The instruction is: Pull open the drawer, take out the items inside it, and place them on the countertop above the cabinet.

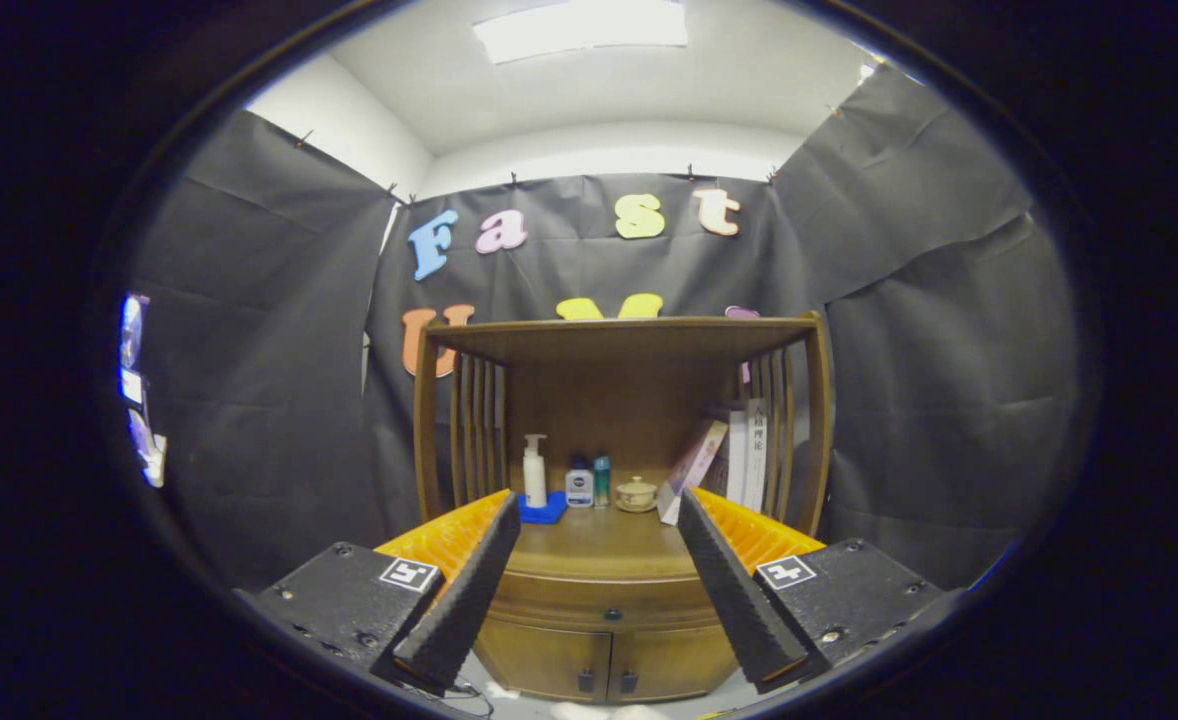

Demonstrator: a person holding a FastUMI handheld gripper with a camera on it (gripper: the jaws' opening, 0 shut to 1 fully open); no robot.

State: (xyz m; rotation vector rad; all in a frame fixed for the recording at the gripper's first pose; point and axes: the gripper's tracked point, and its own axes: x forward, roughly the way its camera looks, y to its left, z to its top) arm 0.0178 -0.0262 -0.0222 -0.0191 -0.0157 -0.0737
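Observation:
A wooden cabinet stands straight ahead against the booth's black wall. Its drawer (604, 603) is closed, with a small dark knob (611, 614) at the middle of its front, lying beyond and between my fingers. The countertop (599, 545) above the drawer holds things along its back. My gripper (599, 515) hangs open in front of the cabinet at a distance, touching nothing; its black ridged pads (469, 590) with orange backs frame the countertop on both sides.
On the countertop's back stand a white pump bottle (534, 470) on a blue pad (543, 512), two small bottles (589, 483), a lidded cup (637, 493) and leaning books (724, 455). A shelf top (619, 335) roofs the niche. Two closed doors (604, 662) sit below the drawer.

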